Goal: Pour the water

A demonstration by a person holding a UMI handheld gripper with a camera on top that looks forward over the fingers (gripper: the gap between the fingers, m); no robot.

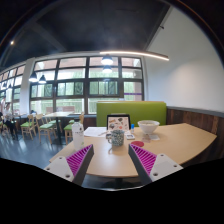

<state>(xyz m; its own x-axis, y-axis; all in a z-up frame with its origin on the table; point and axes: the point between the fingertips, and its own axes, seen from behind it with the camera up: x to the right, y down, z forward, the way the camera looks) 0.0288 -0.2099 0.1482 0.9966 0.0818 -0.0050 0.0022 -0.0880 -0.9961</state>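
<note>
1. Our gripper [111, 160] hangs open above the surface [170, 140], holding nothing.
2. A mug [116, 138] stands on the surface just beyond our pads [78, 157], between their lines.
3. Behind the mug stands a laptop [118, 122].
4. Right of the mug sits a white bowl [148, 127].
5. A green sofa [130, 109] backs the surface.
</note>
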